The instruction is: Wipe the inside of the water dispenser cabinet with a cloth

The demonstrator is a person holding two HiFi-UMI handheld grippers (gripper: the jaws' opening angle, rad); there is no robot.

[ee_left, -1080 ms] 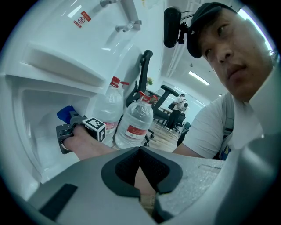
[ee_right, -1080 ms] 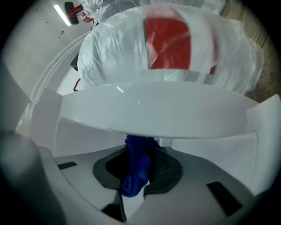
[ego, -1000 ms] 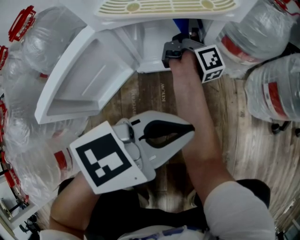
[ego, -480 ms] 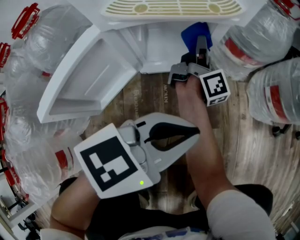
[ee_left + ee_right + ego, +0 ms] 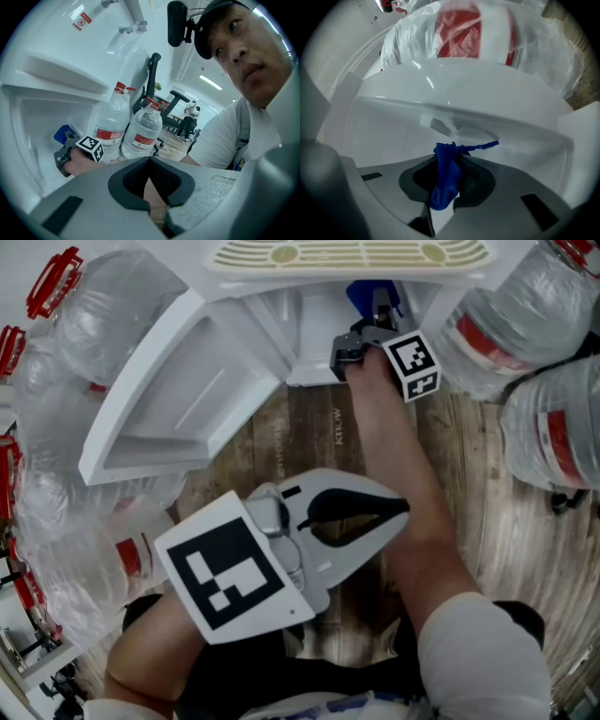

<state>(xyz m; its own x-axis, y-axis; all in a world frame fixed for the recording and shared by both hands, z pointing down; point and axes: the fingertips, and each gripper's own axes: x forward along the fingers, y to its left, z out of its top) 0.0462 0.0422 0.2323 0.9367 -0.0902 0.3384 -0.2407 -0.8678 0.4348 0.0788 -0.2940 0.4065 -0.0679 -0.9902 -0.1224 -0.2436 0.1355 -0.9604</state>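
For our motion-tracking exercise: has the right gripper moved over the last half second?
Yes. The right gripper, jaws shut on the blue cloth, went forward, deeper into the cabinet past its front lip.

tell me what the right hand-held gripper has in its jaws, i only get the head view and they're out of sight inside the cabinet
Observer: The right hand-held gripper is shut on a blue cloth, which is bunched between its jaws.
Operator: anything loose on the cloth
Observer: One thread trails off sideways past the jaw tips.
Operator: what's ahead of it
Observer: The white inner wall of the cabinet, with a small raised fitting on it. I cannot tell whether the cloth touches the wall.
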